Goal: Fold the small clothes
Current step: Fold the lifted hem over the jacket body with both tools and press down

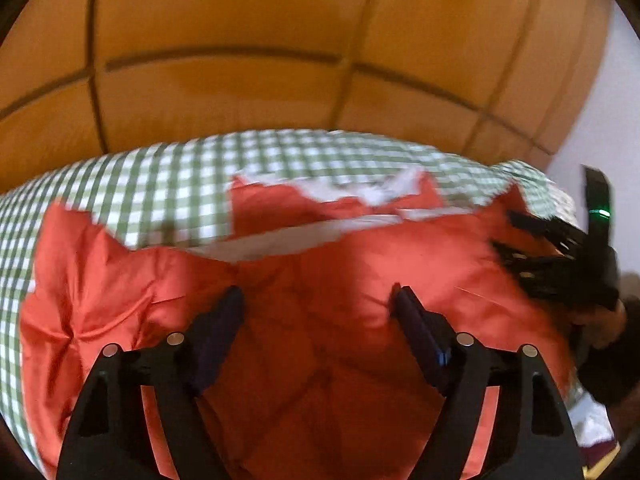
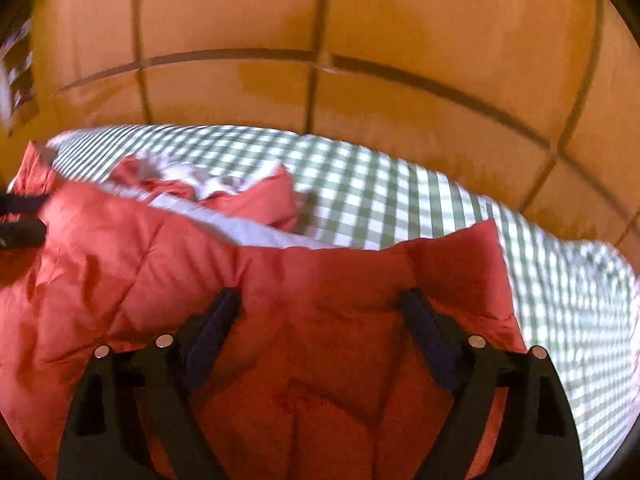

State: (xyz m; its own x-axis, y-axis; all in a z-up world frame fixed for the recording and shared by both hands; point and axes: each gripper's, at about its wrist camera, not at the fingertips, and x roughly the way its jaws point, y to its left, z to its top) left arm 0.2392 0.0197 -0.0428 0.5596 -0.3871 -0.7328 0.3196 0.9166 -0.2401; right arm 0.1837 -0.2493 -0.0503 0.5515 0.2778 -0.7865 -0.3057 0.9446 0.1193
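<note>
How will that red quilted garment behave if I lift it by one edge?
Probably floppy: the red quilted garment lies creased and draped on the checked cloth. Likely light and puffy, judging by its stitched panels. Its sheen hints it may be slippery.

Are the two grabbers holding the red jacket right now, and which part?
No. The left gripper and the right gripper both stand open above the red jacket, pinching nothing.

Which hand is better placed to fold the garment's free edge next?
Probably the right. The right gripper, fingers open, hovers beside the red garment's free corner. The left gripper, also open, is over its middle.
</note>
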